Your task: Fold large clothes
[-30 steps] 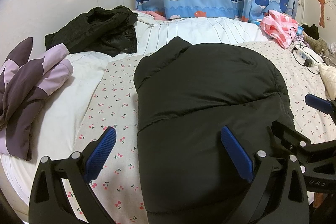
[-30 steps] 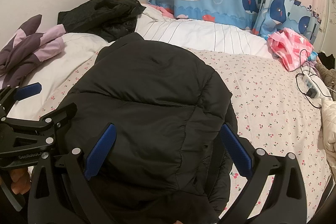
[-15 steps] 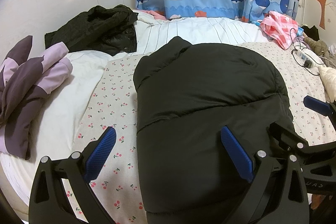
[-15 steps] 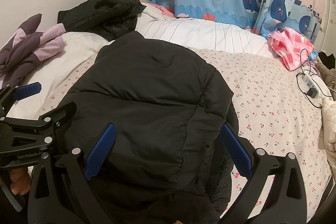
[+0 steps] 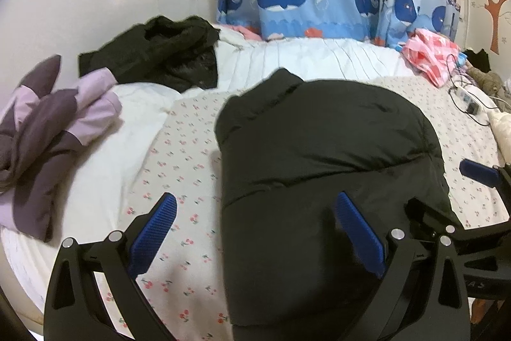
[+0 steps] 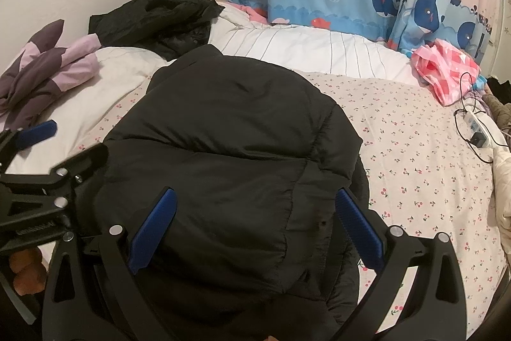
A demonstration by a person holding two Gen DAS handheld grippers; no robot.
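Observation:
A black puffer jacket (image 5: 322,168) lies folded in a long bundle on the cherry-print bed sheet (image 5: 185,155); it also fills the middle of the right wrist view (image 6: 230,155). My left gripper (image 5: 255,232) is open and empty above the jacket's near left edge. My right gripper (image 6: 255,229) is open and empty above the jacket's near end. Each gripper shows at the edge of the other's view.
A purple and lilac garment (image 5: 51,130) lies at the left. A second black jacket (image 5: 159,53) is heaped at the back. A pink checked cloth (image 5: 431,56) and a power strip with cables (image 5: 469,98) lie at the right. Whale curtains (image 5: 303,8) hang behind.
Both views have shifted only slightly; the jacket looks unmoved and both grippers stay open.

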